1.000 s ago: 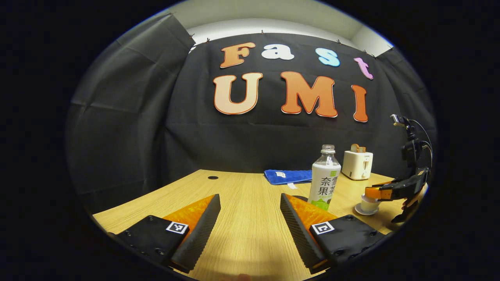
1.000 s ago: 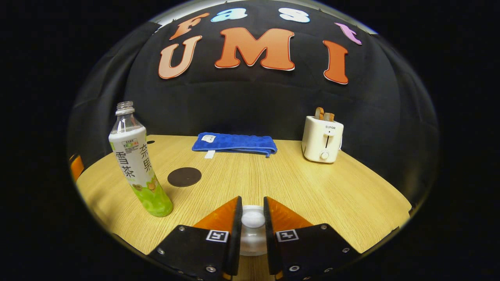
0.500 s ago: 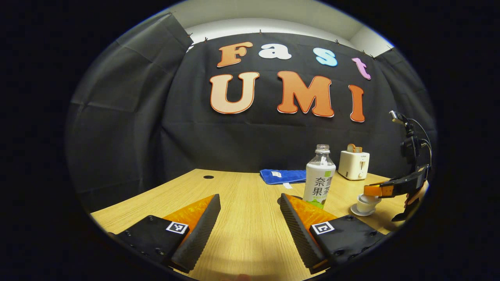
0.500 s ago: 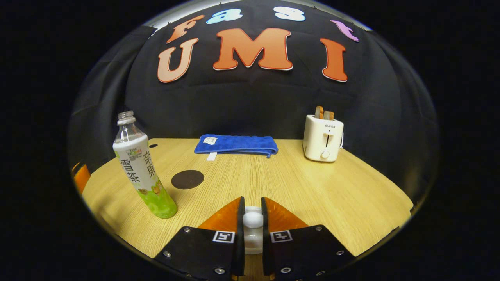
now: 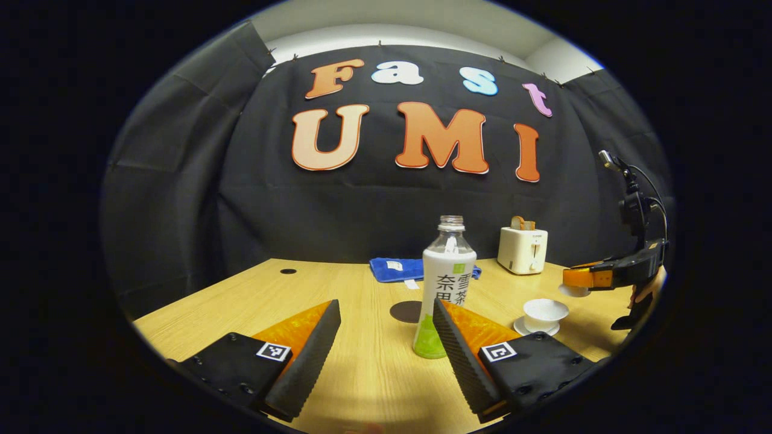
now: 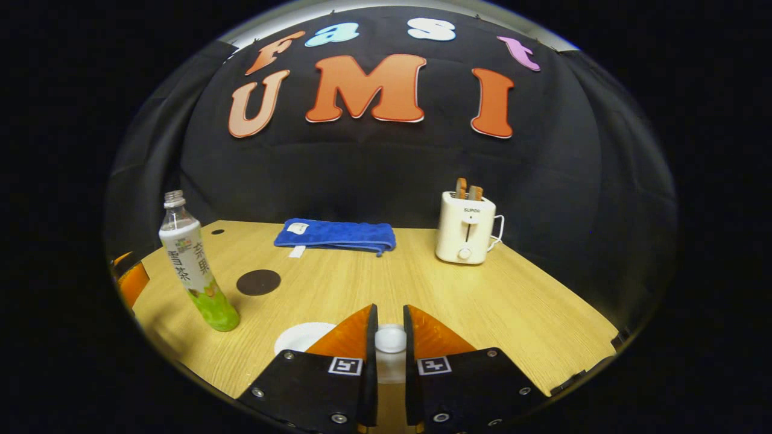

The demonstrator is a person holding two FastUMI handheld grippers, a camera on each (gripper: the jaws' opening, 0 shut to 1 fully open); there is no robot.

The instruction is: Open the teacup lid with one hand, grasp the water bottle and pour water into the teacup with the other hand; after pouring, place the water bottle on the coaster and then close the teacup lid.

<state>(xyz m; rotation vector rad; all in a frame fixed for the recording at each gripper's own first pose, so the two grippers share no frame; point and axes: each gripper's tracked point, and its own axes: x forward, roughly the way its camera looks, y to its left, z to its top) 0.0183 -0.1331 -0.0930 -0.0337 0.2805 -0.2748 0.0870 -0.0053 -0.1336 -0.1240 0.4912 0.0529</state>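
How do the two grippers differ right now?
The left gripper has its fingers spread wide and holds nothing; the right gripper is closed on the teacup lid. The left one points at the water bottle; the right one is raised beside the open teacup. Both hang above the table.

quick count of what's on the worktop (image 6: 482, 301): one water bottle (image 5: 445, 283), uncapped and upright. one teacup (image 5: 544, 312) on one saucer (image 5: 523, 327), with one lid (image 6: 391, 339). one dark round coaster (image 6: 258, 282). one folded blue towel (image 6: 335, 235) near the back edge. one white toaster (image 6: 465, 226) with two slices of toast (image 6: 468, 190) sticking out the top. one small round hole (image 5: 288, 271) in the wood toward the far left corner. and two grippers total: left gripper (image 5: 386, 328), right gripper (image 6: 390, 328).
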